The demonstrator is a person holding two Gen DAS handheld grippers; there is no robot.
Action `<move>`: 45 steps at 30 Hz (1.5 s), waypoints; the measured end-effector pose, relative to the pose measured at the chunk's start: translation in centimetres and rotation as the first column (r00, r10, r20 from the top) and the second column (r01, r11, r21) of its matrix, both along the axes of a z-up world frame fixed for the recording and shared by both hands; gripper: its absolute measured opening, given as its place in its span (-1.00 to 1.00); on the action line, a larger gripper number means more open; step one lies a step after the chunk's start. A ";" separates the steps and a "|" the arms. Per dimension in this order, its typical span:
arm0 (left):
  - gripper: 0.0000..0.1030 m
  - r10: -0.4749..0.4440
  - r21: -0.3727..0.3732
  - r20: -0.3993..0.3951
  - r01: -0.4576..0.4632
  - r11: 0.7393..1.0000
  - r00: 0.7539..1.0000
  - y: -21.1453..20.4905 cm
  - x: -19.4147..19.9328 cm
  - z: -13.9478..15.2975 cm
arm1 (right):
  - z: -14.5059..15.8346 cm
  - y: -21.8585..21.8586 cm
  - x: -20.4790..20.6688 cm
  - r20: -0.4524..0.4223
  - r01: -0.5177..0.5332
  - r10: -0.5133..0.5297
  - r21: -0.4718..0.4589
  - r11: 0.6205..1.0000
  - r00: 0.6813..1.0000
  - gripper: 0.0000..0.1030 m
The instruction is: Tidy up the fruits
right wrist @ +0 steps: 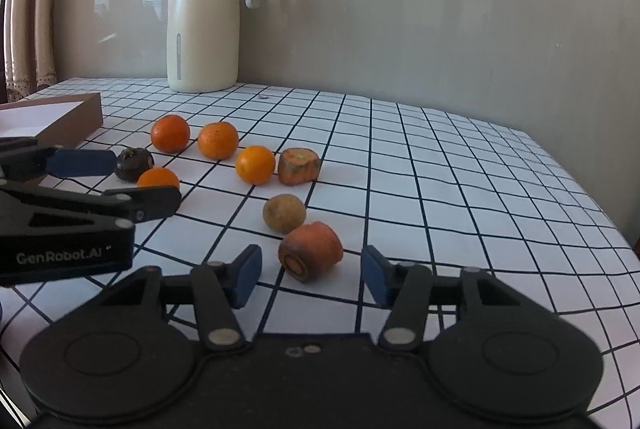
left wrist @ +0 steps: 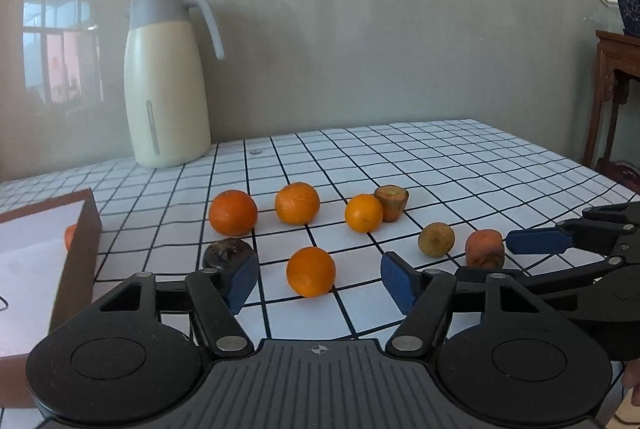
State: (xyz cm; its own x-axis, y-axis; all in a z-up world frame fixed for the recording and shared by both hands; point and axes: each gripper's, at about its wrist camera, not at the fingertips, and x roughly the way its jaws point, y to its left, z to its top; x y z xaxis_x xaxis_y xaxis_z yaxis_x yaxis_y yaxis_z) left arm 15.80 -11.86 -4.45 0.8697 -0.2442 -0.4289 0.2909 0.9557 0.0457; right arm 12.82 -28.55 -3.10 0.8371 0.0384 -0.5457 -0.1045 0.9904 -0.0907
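Oranges sit loose on the checked tabletop: four of them, plus two carrot stubs, a dull brownish round fruit and a dark shrivelled one. Brown box is at the left edge, something orange already inside it; probably the drop target.

Left tongs: released, jaws wide apart, nothing between the pads. Nearest orange sits just ahead, roughly centred in the gap. Dark fruit is touching or just behind the left pad, can't tell which.

Right tongs: also released, empty. Near carrot stub lies on its side right between the pads, cut end facing the camera.

Handling, my read:
- Oranges: light, firm, slightly springy peel, round so they roll. Take across the equator, pads on opposite sides, centred. Off-centre squeeze likely squirts it out.
- Carrot stub: stiff, tapered, looks dried out. Grip the cylindrical flanks, not cut face to tip; taper could slip toward the narrow end.
- Second stub stands upright, touching or nearly touching an orange; tight clearance for a pad.
- Dark fruit looks soft and overripe. Low force, or it could crush.
- Brown fruit: small, looks firm, rolls.

Risk: nudging neighbours; everything here is free to roll.
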 end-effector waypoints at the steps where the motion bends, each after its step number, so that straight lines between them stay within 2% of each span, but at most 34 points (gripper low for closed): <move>1: 0.32 0.005 0.002 -0.015 -0.005 1.000 1.000 -0.1 0.2 0.0 | 0.0 0.0 0.0 0.000 0.001 -0.001 0.003 1.000 1.000 -0.19; 6: 0.32 0.015 0.015 -0.050 -0.014 1.000 0.999 -0.8 1.2 0.5 | 0.0 -0.2 0.3 -0.003 0.007 -0.007 0.011 1.000 1.000 -0.33; 17: 0.16 0.019 0.045 -0.139 -0.013 0.999 0.990 -1.4 3.3 -0.1 | -0.1 0.0 0.9 -0.014 0.016 -0.015 0.020 1.000 1.000 -0.45; 20: -0.18 0.018 0.052 -0.160 -0.009 0.999 0.987 -1.5 3.6 -0.3 | -0.1 0.0 1.0 -0.013 0.018 -0.018 0.019 1.000 1.000 -0.49; 23: -0.39 0.013 0.058 -0.153 -0.004 0.998 0.988 -1.6 3.6 -0.3 | -0.1 -0.1 1.0 -0.010 0.028 -0.028 0.021 0.999 1.000 -0.49; 34: -0.41 0.008 0.063 -0.131 0.001 0.998 0.991 -1.3 2.6 0.1 | 0.5 -0.5 0.7 0.013 0.055 -0.056 0.027 0.998 0.998 -0.49; 45: -0.41 0.005 0.066 -0.062 -0.001 0.998 0.998 0.5 -0.2 2.6 | 2.7 0.6 -0.7 0.070 0.036 -0.037 0.015 0.999 0.997 -0.49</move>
State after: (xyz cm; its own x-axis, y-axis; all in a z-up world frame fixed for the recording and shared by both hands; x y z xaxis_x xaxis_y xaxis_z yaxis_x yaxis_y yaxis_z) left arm 15.63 -11.34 -1.89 0.8414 -0.2108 -0.4976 0.2922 0.9520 0.0908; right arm 12.09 -27.98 -0.44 0.8741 0.0139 -0.4856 -0.0618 0.9947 -0.0826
